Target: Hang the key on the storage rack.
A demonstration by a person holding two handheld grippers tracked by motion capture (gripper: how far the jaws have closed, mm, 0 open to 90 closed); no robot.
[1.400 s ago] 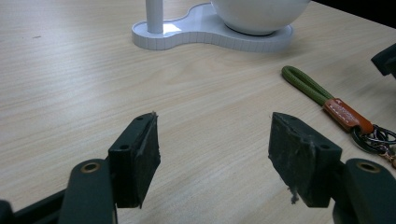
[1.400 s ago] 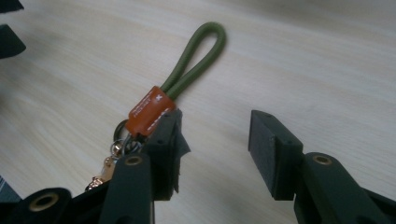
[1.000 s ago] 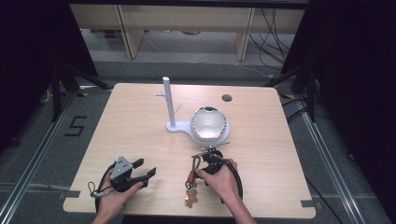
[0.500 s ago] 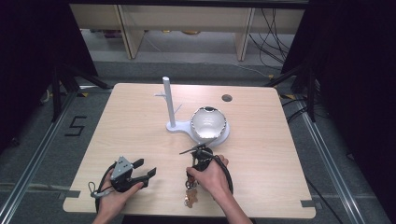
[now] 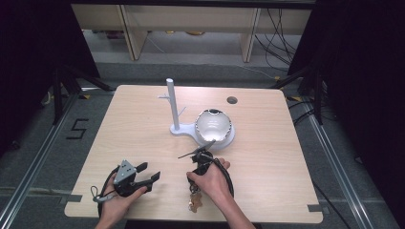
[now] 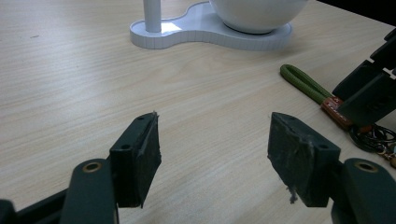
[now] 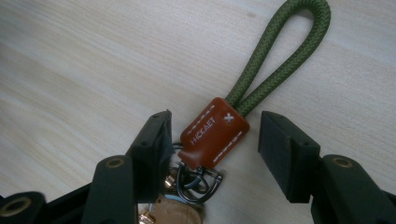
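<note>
Worktop (image 5: 143, 124): pale wood-grain top, seen from above, with the person's forearms coming in at the near edge.
White stand (image 5: 175, 125): our landmark, an upright white post on a flat white base, standing mid-worktop; its base also shows at the top of the left gripper view (image 6: 187, 32).
Bowl (image 5: 213, 125): white and round, sitting on the wider end of the stand's base, just to the right of the post.
Key fob (image 7: 215, 133): a brown leather tab stamped with pale lettering, joined to an olive-green cord loop (image 7: 275, 56); it lies flat on the worktop, nearer the person than the stand and a little to the stand's right. A dark metal clasp and ring (image 7: 198, 179) hang off the tab's near end.
Right hand-held gripper (image 7: 212, 140): jaws spread wide, one on each side of the leather tab, with a gap to the tab on both sides; nothing gripped. From above it sits in front of the bowl (image 5: 200, 155), between the stand and the person.
Left hand-held gripper (image 6: 212, 149): jaws held well apart over bare wood, gripping nothing. From above it lies near the front edge (image 5: 143, 174), well to the left of the stand.
Green cord from the left gripper view (image 6: 303, 81): off to the right, beside the other gripper's black jaws.
</note>
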